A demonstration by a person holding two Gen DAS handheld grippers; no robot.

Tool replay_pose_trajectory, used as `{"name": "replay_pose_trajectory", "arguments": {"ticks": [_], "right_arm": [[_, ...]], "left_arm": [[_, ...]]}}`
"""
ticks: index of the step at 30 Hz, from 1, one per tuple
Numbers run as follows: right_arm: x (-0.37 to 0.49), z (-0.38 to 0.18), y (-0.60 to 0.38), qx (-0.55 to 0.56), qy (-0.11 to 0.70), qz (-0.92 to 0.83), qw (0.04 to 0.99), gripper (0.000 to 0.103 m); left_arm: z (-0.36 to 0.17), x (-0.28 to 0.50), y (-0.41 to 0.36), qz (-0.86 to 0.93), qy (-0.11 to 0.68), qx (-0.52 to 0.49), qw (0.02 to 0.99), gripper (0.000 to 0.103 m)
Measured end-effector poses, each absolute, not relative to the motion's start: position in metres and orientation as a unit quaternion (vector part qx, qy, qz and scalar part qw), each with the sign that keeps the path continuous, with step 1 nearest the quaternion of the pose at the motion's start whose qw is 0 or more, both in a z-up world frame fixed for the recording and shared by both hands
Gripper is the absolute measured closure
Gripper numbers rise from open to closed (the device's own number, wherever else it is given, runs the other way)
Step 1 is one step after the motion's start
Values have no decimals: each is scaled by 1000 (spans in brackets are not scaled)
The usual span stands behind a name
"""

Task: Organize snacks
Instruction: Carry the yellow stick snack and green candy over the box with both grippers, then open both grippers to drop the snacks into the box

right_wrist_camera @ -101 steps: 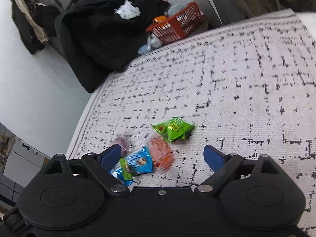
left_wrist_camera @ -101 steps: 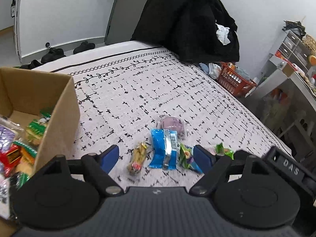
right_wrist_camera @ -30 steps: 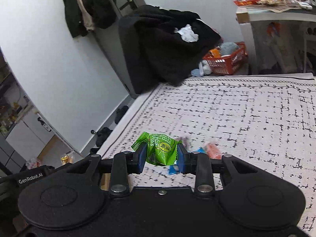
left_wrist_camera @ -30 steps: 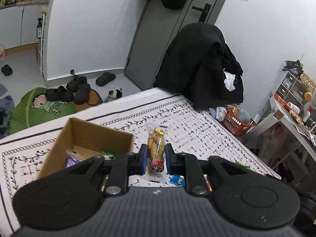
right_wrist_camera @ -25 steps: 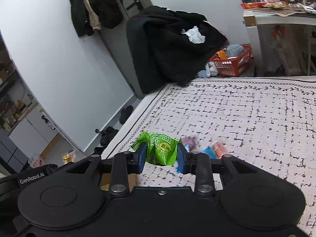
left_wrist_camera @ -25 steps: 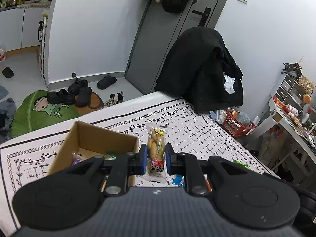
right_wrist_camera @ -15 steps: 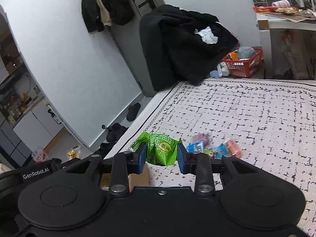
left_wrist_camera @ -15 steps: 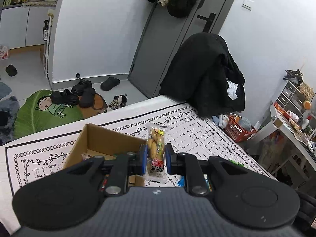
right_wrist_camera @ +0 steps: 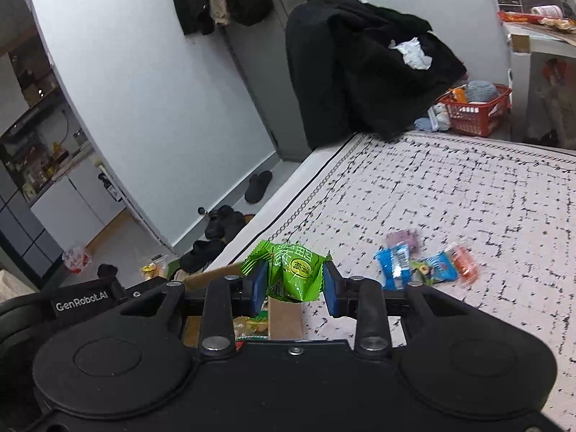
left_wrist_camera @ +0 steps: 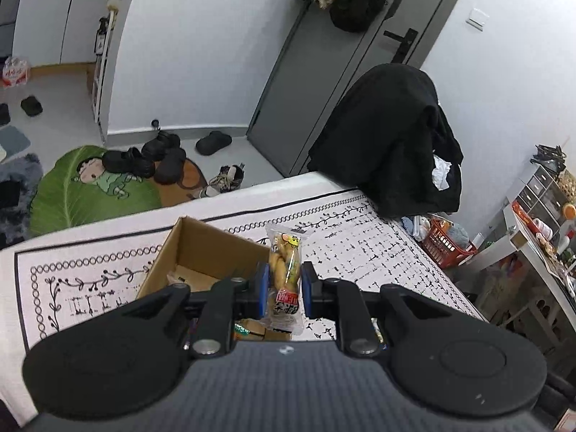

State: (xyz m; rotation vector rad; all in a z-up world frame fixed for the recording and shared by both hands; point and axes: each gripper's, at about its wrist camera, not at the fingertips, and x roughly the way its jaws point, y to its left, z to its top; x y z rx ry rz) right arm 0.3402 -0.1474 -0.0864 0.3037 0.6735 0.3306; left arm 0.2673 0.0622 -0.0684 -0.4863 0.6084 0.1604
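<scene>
Bedroom setting: a bed [left_wrist_camera: 360, 244] with a white, black-patterned cover fills the lower half of both views, a grey door [left_wrist_camera: 324, 82] and a dark coat heap [left_wrist_camera: 392, 144] behind it at upper right of the left wrist view. An open cardboard box [left_wrist_camera: 201, 248] sits on the cover, left of centre in that view, some packets visible inside.

Left gripper [left_wrist_camera: 284, 289]: fingers clamped on a clear packet of yellow-brown snacks [left_wrist_camera: 285, 273], held upright at frame centre, above the box's right wall. Right gripper [right_wrist_camera: 293, 284]: fingers clamped on a green packet [right_wrist_camera: 293, 270], held at frame centre over the box edge [right_wrist_camera: 284, 318], which shows just below it. Remaining loose snacks [right_wrist_camera: 424, 262] lie in a small cluster on the cover, right of centre in the right wrist view, well apart from the box.

Step in hand, by judgement: carry to the box, both packets lifted clear of the bed. Next move calls for lowering each gripper over the box opening and parting the fingers; the left packet sits over the wall, so a shift leftward appears needed first.

Pose: both grippers raised, roughly level, pointing forward across the bed; the right view is rolled slightly.
</scene>
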Motion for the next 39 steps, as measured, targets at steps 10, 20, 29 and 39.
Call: {"name": "replay_pose_trajectory", "arguments": {"ticks": [10, 20, 29, 39], "right_arm": [[353, -100, -113, 128, 338, 167, 918, 71], [368, -114, -83, 103, 345, 184, 914, 71], [385, -130, -61, 97, 360, 198, 906, 71], [405, -143, -38, 100, 373, 218, 896, 71]], "left_arm": [[-95, 278, 95, 106, 308, -287, 901, 85], [-117, 296, 109, 117, 325, -307, 887, 85], [-132, 306, 129, 140, 329, -328, 875, 82], [-138, 311, 145, 166, 327, -348, 863, 72]]}}
